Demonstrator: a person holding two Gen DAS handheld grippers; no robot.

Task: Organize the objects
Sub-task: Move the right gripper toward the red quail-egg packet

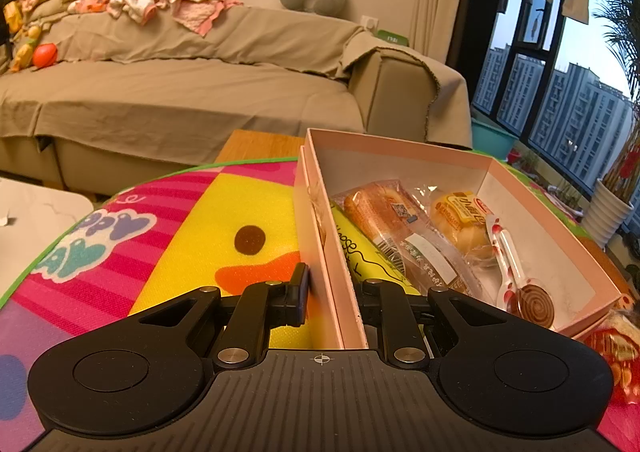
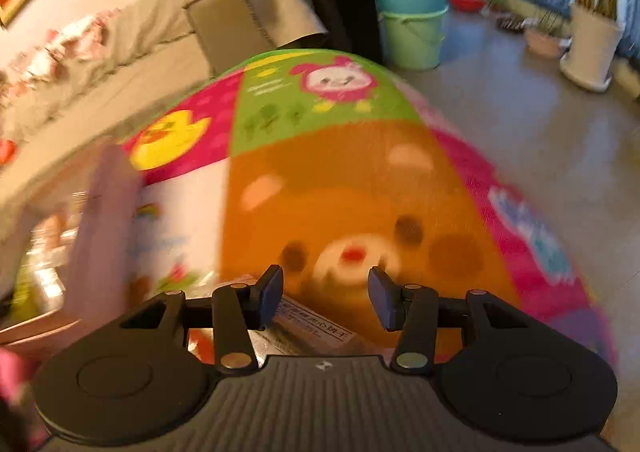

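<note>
Left hand-held gripper [image 1: 330, 292] stands clamped on the near wall of a shallow pink cardboard box [image 1: 540, 212] holding wrapped bread rolls [image 1: 384, 212] and a spiral lollipop [image 1: 534, 304], on a desk under a bright cartoon play mat [image 1: 180, 236]. Right hand-held gripper [image 2: 326, 292], fingers apart, hovers over a silvery snack packet [image 2: 312, 332] amid motion blur.

Home living room: draped sofa [image 1: 200, 64], cartoon play mat [image 1: 160, 236].
</note>
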